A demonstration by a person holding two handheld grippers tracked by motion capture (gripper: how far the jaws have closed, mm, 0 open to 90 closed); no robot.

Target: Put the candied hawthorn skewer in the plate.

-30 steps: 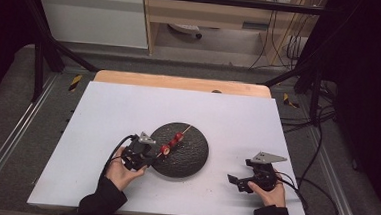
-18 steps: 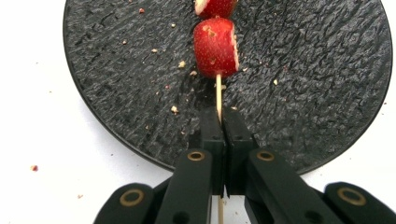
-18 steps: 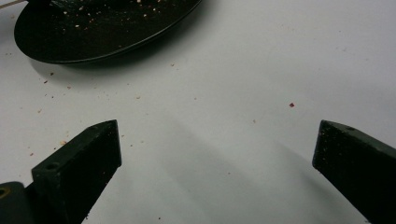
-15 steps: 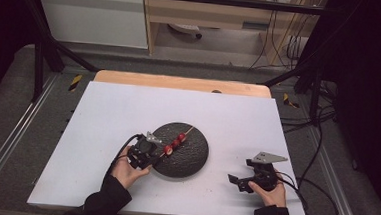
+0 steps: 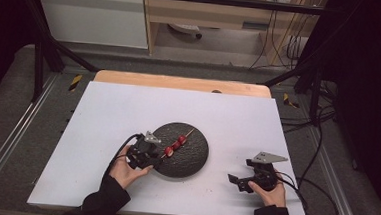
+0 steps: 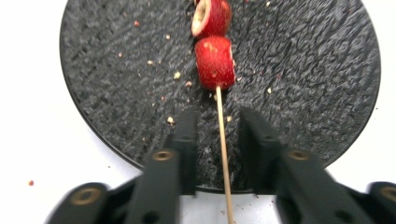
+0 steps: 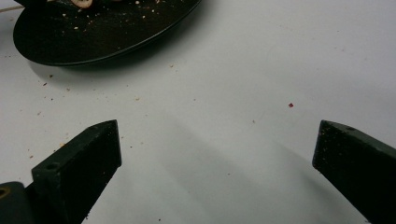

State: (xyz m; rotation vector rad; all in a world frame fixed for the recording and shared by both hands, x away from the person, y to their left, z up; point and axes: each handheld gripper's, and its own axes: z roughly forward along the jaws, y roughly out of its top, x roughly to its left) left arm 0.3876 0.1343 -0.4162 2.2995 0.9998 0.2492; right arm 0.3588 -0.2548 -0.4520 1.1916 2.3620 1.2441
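A: Where do we have the skewer point(image 6: 223, 140) now?

B: It lies on the black plate point(image 5: 195, 160), red fruit pieces point(image 6: 214, 62) threaded on it, and its bare stick runs out over the plate's near edge between our left gripper point(image 6: 217, 126) jaws.

A: Are we pinching it?

B: No. The jaws have just been opening, and the stick sits in the gap with space on both sides.

A: And our other hand?

B: Our right gripper point(image 7: 217, 149) rests low over the white table point(image 5: 108, 107), well apart from the plate, its jaws spread wide with nothing between them. Crumbs dot the plate and table.
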